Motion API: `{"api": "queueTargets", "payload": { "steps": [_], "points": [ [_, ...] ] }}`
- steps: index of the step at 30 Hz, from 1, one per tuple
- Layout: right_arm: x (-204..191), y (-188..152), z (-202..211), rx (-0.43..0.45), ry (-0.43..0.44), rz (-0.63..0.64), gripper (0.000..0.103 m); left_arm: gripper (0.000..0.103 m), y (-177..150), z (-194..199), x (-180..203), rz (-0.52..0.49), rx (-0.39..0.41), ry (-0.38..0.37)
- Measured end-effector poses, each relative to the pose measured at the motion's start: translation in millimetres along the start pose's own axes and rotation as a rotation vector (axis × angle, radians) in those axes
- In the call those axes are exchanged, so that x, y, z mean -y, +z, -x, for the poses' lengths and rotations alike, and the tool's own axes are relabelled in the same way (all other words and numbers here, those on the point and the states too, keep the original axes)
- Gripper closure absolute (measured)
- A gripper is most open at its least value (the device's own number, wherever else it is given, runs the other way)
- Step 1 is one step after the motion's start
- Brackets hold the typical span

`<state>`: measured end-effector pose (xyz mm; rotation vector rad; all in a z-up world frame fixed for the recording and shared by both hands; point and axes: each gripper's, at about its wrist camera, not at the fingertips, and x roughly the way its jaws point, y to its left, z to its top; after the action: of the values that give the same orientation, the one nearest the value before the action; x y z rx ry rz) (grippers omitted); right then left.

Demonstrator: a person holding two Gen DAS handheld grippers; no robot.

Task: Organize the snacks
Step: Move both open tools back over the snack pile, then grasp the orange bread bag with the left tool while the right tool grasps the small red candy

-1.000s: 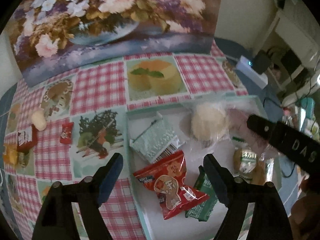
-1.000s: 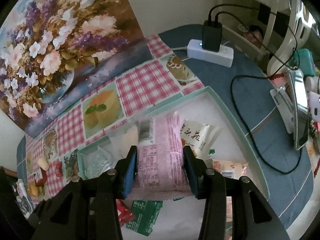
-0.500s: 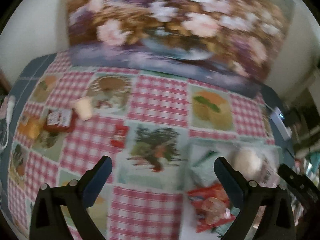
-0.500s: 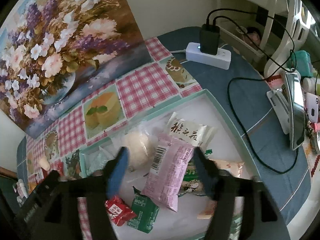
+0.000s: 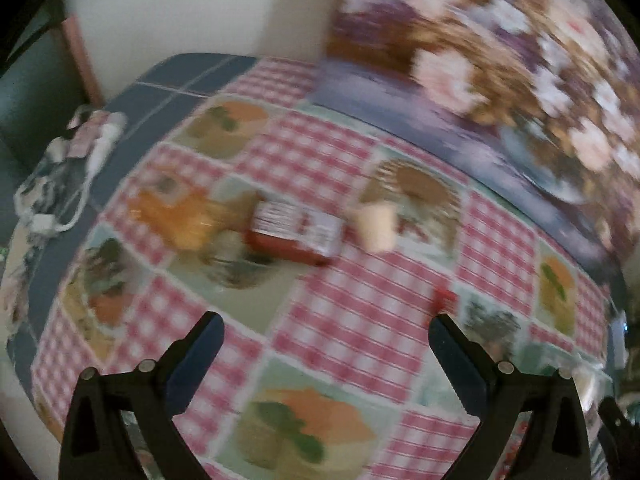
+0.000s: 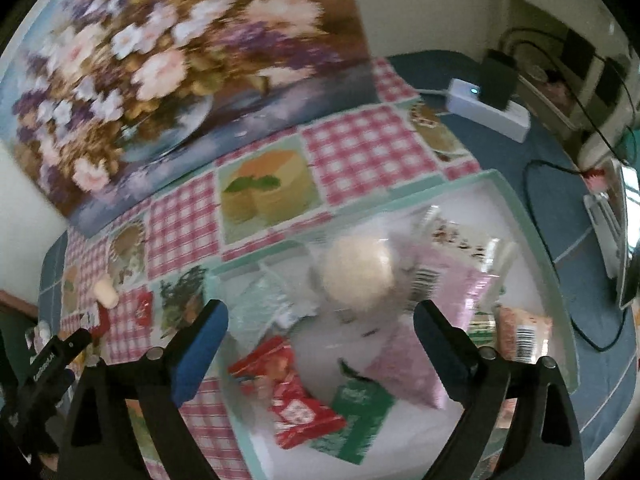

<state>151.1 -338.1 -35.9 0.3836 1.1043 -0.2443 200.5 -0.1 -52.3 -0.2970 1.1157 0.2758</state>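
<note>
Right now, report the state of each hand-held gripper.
Left hand-held gripper: open, holding nothing, above the checked tablecloth.
Right hand-held gripper: open, holding nothing, over the snack tray.

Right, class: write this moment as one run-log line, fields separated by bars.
left hand-held gripper: open, empty, over tablecloth | right hand-held gripper: open, empty, above tray | pink packet: in tray

No legible text anywhere.
</note>
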Motion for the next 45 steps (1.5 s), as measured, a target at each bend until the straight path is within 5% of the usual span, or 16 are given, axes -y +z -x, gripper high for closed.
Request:
{"api": "queueTargets", "payload": {
  "steps": [8,14,24,30,40,45],
  "points": [
    [-51,-10,-3,0.003,0.023,0.083,0.009,0.0,18,11,-56,0.065,0.062,0.051],
    [-97,-21,-10,-0.022,0.144,0.131,0.009,0.0,31,20,-101,0.143,0.094,0.036],
    [-148,-41,-31,-0.024,0.111,0.224,0.009,0.0,39,9,-171,0.282,0.112,0.01],
    [-163,-46,-48,-0.022,0.098,0.267,0.009,0.0,47,-9,-156,0.184,0.091,-0.033],
    [-191,-33,-73,-0.016,0.044,0.345,0.01,0.0,82,-57,-156,0.192,-0.049,-0.093],
    [-205,-29,-94,-0.063,0.05,0.362,0.029,0.0,92,-78,-154,0.153,-0.097,-0.072]
  ]
}}
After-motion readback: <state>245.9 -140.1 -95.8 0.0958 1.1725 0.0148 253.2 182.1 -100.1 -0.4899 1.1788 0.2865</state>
